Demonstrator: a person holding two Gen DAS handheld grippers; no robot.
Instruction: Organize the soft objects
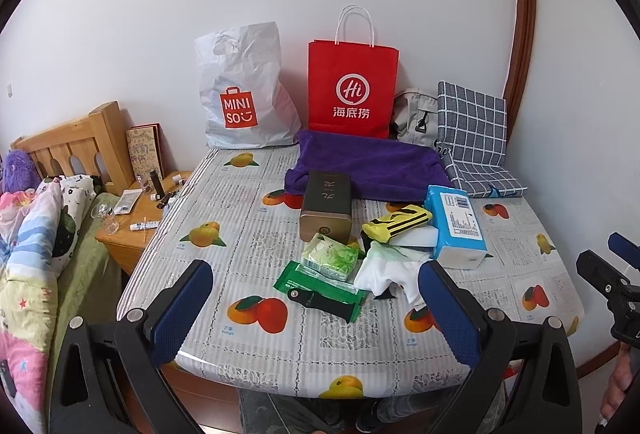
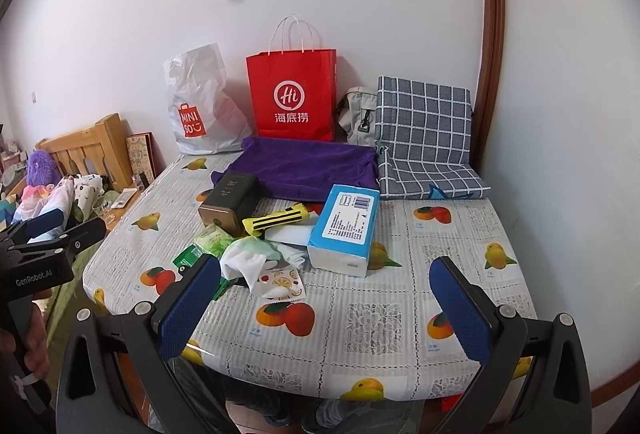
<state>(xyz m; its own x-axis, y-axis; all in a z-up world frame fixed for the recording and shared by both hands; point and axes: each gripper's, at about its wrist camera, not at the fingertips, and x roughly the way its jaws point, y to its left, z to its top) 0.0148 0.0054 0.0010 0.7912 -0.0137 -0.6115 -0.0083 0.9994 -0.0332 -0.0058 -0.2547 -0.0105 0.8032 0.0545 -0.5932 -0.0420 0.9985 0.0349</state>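
Observation:
A pile lies mid-table: a blue tissue pack [image 1: 456,226] [image 2: 346,230], a yellow striped sock [image 1: 396,222] [image 2: 276,220], a white sock [image 1: 394,270] [image 2: 248,262], a green tissue packet [image 1: 330,258] [image 2: 212,240], a green wipes pack [image 1: 320,288] and a brown tin [image 1: 326,210] [image 2: 230,204]. Behind them a purple towel [image 1: 368,164] [image 2: 304,166] lies flat. My left gripper [image 1: 316,310] hovers open at the near edge, in front of the pile. Lower right of the pile, my right gripper [image 2: 326,308] is open too and holds nothing.
At the back wall stand a white Miniso bag [image 1: 244,94] [image 2: 198,106], a red paper bag [image 1: 352,86] [image 2: 292,98], a grey bag [image 1: 416,114] and a checked cushion [image 1: 472,134] [image 2: 424,138]. A nightstand [image 1: 132,218] and bed [image 1: 32,254] lie left of the fruit-print tablecloth [image 1: 240,234].

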